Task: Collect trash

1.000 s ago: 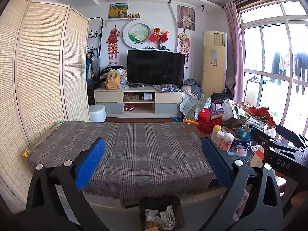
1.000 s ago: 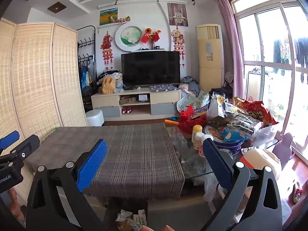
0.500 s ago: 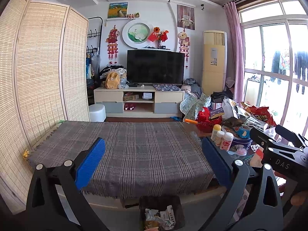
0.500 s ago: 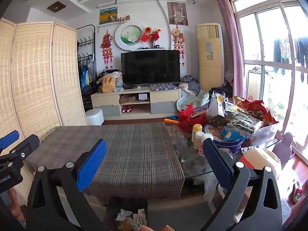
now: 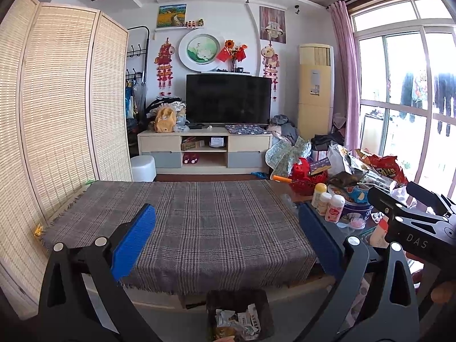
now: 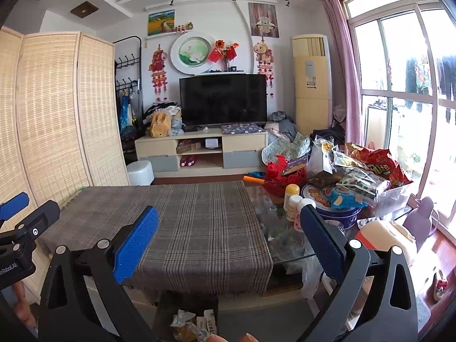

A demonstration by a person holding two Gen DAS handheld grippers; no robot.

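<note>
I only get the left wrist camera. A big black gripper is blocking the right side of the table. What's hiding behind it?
Observer: A rounded cream container with a red band, just past the round blue tin.
Operator: Anything on the floor over there?
Observer: A small shoe lies on the reddish wooden floor by the window.
Operator: Is that gripper holding any trash?
Observer: No. The right gripper is open, with nothing between its blue pads.
</note>
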